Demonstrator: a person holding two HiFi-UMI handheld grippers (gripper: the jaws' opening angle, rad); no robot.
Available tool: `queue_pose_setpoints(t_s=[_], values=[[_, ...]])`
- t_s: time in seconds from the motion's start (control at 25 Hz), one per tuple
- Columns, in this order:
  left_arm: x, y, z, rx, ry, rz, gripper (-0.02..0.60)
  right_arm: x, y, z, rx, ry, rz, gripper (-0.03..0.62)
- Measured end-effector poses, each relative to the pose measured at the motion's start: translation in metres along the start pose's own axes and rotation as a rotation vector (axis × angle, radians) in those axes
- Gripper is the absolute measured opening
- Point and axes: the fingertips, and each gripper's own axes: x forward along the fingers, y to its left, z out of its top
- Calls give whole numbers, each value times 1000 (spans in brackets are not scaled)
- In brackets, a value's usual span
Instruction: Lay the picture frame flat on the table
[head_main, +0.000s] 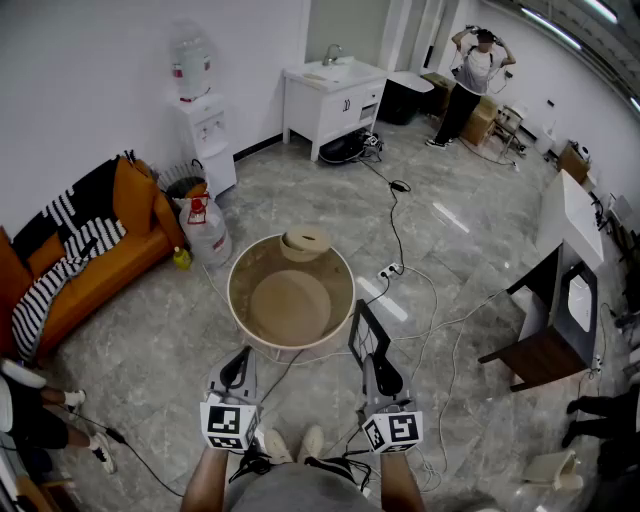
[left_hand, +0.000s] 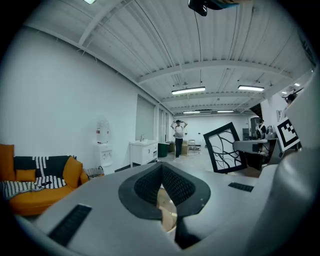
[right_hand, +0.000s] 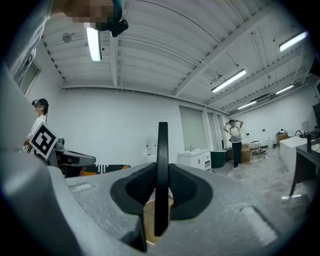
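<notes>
My right tongs (right_hand: 161, 192) were clamped on the picture frame (head_main: 367, 335), which stood upright by the round table's (head_main: 290, 305) near rim. My left tongs (left_hand: 162, 187) were together, empty. Pinched by one thin edge, the frame could have swung and slapped down.

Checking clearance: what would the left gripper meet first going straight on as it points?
The left gripper would probably meet the near rim of the round table first, though depth is unclear.

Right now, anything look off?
Only the frame: it stands on edge, tilted, pinched in the right claw near the rim of the table, not lying flat. Cables trail loose across the floor.
</notes>
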Motion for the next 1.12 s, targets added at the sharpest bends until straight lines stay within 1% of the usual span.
queue_pose_setpoints(t_s=[0.12,0.44,0.72,0.96,1.12], values=[[0,-3,-1,11,5,-6,15,-1,-1,0,0,-1,0,69],[6,-19,-1,2,6,9,15,-6,-15,-3,24,4,17,71],[22,-42,-6,8,13,19,17,-4,-34,-5,23,3,61,71],[31,-70,-3,3,-3,38,17,-11,-54,-5,17,-5,106,71],[44,-78,-2,1,-1,38,15,-6,-63,-7,16,-7,113,71]])
